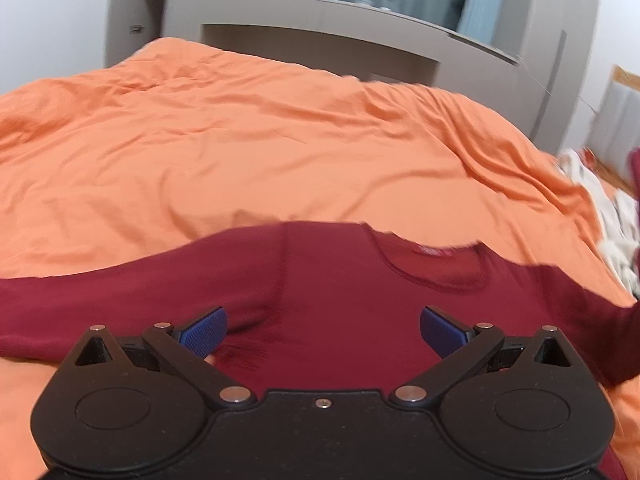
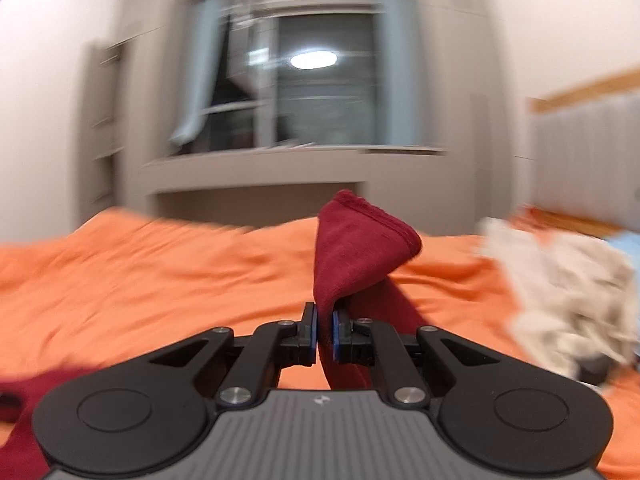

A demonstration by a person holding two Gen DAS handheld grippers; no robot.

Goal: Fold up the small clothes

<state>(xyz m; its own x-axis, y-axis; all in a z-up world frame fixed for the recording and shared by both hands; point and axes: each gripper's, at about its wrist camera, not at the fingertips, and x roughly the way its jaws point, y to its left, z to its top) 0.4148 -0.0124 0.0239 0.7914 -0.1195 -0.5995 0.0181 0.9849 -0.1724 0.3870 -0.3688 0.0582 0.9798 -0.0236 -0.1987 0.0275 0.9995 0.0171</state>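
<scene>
Orange bedspread (image 1: 240, 152) bears maroon shirt (image 1: 340, 300); right tongs (image 2: 325, 330) pinch it.

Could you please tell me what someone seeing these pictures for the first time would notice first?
The eye goes first to the dark red long-sleeved shirt spread on the orange bed cover, right in front of the open left tongs. In the right wrist view, the right tongs are shut on a cuff of that shirt, which stands up in a red peak. A crumpled cream garment lies further right on the bed.
</scene>
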